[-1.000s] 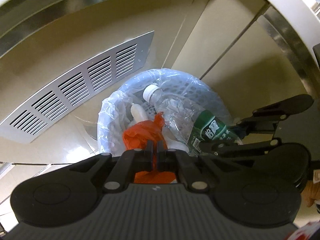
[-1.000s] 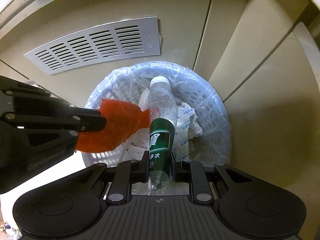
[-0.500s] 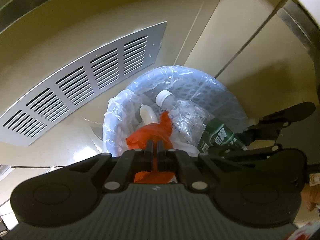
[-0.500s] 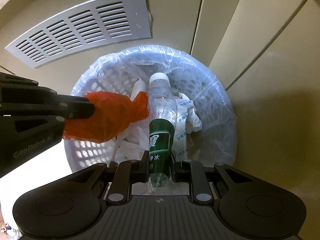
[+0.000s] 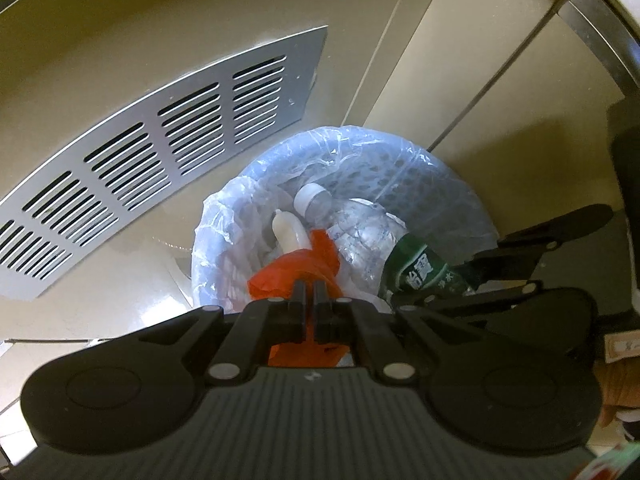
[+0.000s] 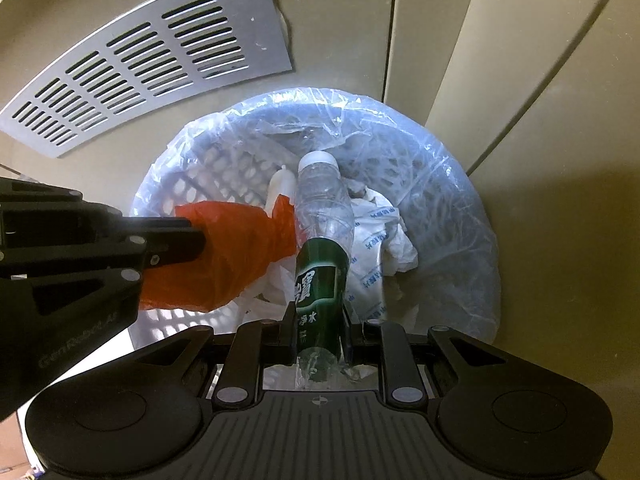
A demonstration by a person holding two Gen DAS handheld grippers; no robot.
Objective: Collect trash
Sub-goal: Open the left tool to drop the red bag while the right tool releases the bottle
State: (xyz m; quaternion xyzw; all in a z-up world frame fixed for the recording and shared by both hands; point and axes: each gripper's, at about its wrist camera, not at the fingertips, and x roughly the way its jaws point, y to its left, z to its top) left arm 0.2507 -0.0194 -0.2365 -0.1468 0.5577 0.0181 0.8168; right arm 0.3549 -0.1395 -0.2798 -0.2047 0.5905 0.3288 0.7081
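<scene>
Orange plastic bag (image 6: 224,256) pinched in left claw (image 5: 309,292), right claw (image 6: 318,320) clamps crushed bottle (image 6: 322,240) at its label; both over bin (image 6: 460,184), light, crinkly, slippery

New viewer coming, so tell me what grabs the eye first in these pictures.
The orange plastic bag pinched in the left tongs stands out, hanging over the lined white bin. Beside it, the right tongs clamp a green-labelled clear bottle, cap pointing into the bin.
</scene>
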